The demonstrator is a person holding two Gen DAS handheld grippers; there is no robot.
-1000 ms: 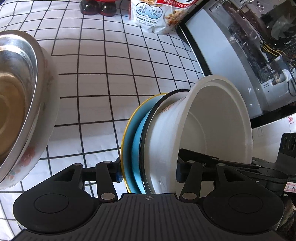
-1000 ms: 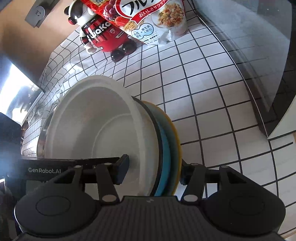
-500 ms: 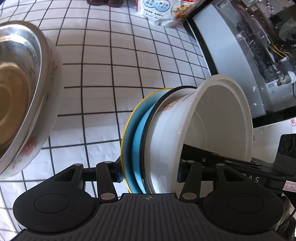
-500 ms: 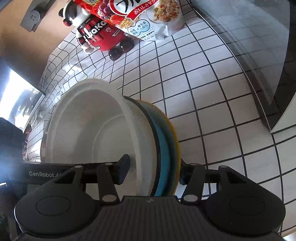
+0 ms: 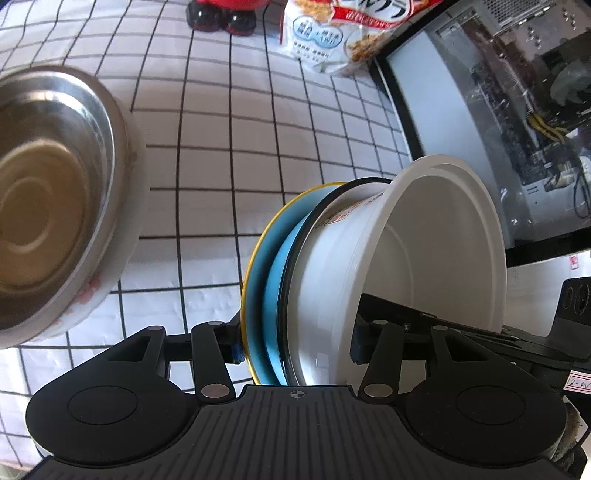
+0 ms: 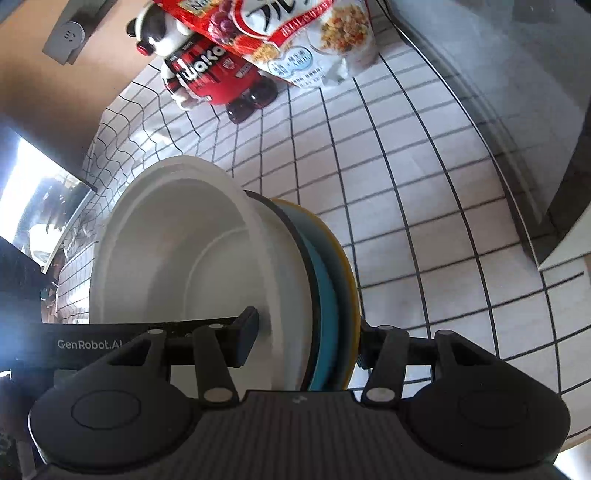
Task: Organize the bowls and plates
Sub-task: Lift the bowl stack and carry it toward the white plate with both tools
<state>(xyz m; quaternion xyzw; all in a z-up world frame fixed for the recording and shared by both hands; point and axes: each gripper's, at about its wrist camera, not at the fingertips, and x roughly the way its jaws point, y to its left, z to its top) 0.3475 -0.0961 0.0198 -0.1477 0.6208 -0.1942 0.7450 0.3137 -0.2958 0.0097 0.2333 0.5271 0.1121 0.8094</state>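
Pinching stacked bowl [image 5: 424, 258] and plates [image 5: 266, 266], both grippers [image 5: 295, 349] [image 6: 306, 336] above grid-checked tablecloth [image 5: 229, 122]; cereal bag [image 6: 295, 33] behind

Black ribbed claw [image 6: 306, 338] housing, 2 round hubs, silver pivot screws, white GenRobot.AI lettering
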